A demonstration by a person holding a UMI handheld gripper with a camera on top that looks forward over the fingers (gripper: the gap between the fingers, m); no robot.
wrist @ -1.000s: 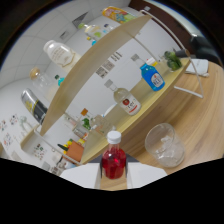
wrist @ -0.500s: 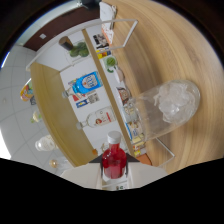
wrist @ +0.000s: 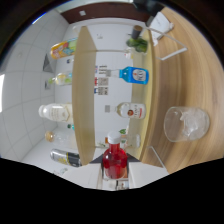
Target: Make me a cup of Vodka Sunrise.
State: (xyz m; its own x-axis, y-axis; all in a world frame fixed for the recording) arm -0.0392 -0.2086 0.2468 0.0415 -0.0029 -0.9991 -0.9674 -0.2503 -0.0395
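Tipped fully sideways now, tool (wrist: 115,172) grips red-filled bottle (wrist: 114,161) beside ice-filled glass (wrist: 186,123).

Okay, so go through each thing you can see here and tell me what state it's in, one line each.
Small red bottle with white cap: capped, held between the tongs, tipped sideways along with the whole view.
Clear glass tumbler: on the wooden counter, ice inside, no coloured liquid visible.
Blue bottle: standing on counter, untouched.
Clear bottle with red label: standing on counter, untouched.
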